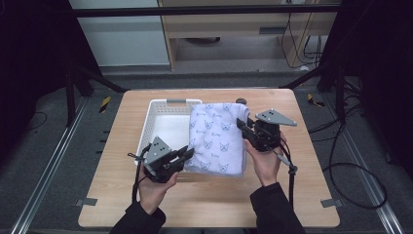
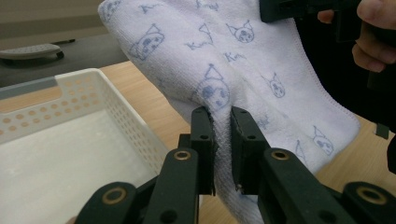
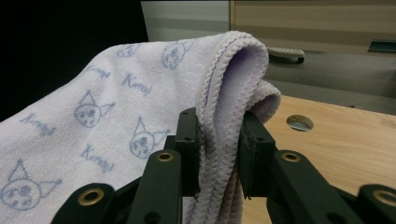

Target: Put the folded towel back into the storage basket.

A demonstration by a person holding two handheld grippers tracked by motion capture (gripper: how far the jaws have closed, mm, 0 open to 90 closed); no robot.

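A folded pale lilac towel (image 1: 216,139) printed with small blue cartoon faces hangs between both grippers above the table, beside a white perforated basket (image 1: 155,109). My left gripper (image 1: 187,154) is shut on the towel's near left edge; in the left gripper view its jaws pinch a fold of the towel (image 2: 243,60). My right gripper (image 1: 242,125) is shut on the towel's right side; in the right gripper view the layered hemmed edges of the towel (image 3: 140,102) are squeezed between its jaws. The basket (image 2: 88,93) looks empty.
The wooden table (image 1: 204,200) has bare room in front of and to the right of the towel. A round cable hole (image 3: 299,122) sits in the tabletop near the back. Black frame struts and cables surround the table on the floor.
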